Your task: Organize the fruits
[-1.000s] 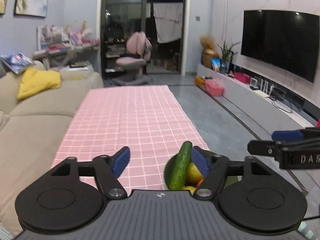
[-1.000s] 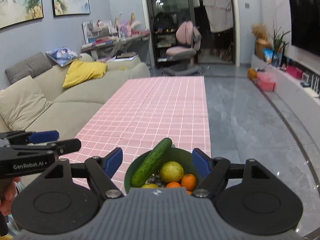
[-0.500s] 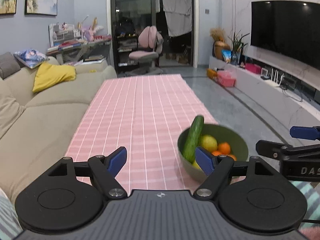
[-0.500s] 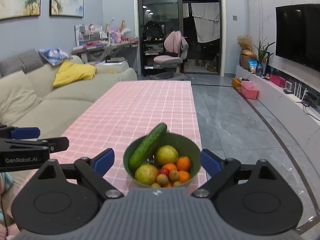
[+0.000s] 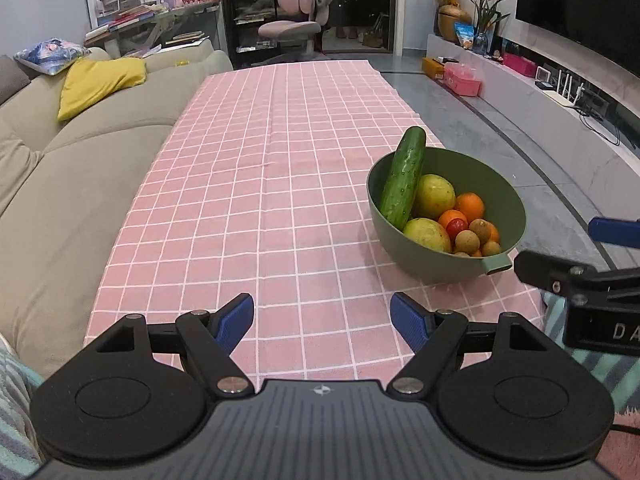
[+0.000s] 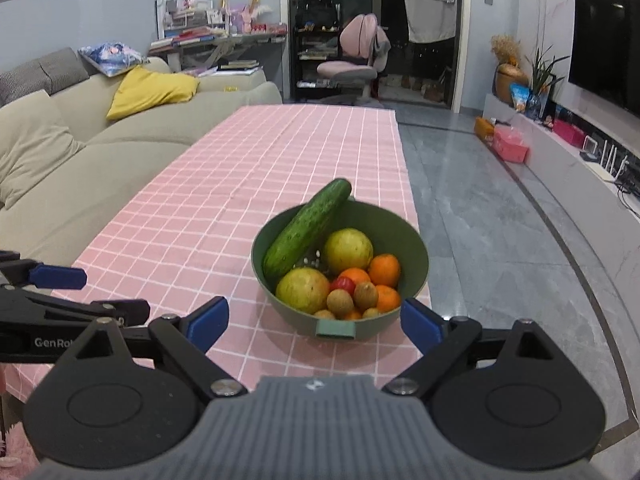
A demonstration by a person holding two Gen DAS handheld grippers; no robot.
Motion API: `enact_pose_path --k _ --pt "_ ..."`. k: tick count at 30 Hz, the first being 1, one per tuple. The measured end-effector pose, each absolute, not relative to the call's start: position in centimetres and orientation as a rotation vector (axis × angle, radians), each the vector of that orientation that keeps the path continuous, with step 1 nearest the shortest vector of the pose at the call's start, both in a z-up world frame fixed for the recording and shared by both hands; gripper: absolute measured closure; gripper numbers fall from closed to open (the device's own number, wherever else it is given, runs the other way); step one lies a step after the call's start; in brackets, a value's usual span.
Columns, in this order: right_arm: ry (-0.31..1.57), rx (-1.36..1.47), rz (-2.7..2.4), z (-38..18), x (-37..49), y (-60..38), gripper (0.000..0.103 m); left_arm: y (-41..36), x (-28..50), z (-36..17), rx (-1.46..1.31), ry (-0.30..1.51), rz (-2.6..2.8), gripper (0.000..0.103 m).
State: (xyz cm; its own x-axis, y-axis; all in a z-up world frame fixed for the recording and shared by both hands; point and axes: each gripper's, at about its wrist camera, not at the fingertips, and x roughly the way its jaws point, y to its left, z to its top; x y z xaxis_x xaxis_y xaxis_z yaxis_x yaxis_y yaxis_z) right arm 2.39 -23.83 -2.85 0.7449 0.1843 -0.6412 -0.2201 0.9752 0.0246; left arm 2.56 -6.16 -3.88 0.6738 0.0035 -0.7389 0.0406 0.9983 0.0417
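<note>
A green bowl (image 5: 440, 270) (image 6: 374, 328) stands near the front right corner of the pink checked tablecloth (image 5: 260, 184) (image 6: 224, 200). In it a cucumber (image 5: 404, 180) (image 6: 306, 228) leans on the far rim. Beside it lie two yellow-green round fruits (image 5: 434, 196) (image 6: 348, 250), oranges (image 5: 469, 206) (image 6: 384, 270), a small red fruit (image 5: 457, 225) (image 6: 344, 284) and brown longans (image 5: 468, 240) (image 6: 340, 302). My left gripper (image 5: 322, 308) is open over bare cloth, left of the bowl. My right gripper (image 6: 314, 312) is open just short of the bowl's near side, with nothing between its pads.
A beige sofa (image 5: 80, 168) (image 6: 100, 152) with a yellow cushion (image 5: 100, 84) runs along the table's left side. Grey floor (image 6: 500, 240) and a low TV cabinet (image 5: 560, 120) lie to the right. The right gripper's fingers (image 5: 552, 276) show at the left view's right edge.
Both grippers have sunk and tipped downward, so the bowl and its fruit now show in full in both views. The right gripper's jaws stand wider than a second ago.
</note>
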Motion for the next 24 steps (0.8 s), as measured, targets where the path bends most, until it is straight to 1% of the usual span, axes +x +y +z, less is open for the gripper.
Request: enact_pose_path --k 24 --pt "0.713 -0.04 0.228 -3.2 2.5 -24.1 0.014 -4.9 2.5 -3.1 0.019 0.826 0.004 0.012"
